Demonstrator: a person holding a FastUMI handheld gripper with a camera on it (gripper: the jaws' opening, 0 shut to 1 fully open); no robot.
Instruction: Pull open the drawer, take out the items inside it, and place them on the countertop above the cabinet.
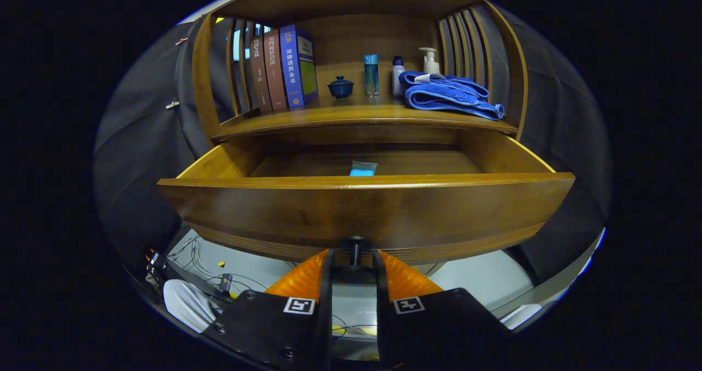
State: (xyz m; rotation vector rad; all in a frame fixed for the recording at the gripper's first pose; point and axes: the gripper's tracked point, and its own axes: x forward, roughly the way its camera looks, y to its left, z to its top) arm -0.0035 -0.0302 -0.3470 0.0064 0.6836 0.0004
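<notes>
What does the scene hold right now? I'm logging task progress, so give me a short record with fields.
drawer: pulled open
drawer knob: between the fingers
gripper: shut on the knob
inside drawer: one light blue item, not yet taken out
countertop: books, small lidded cup, bottles, blue towel

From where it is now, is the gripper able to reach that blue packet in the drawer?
Probably not directly. The gripper sits low with its fingers around the drawer knob, and the drawer front stands between it and the blue packet. The drawer top is open, so lifting over should work.
</notes>
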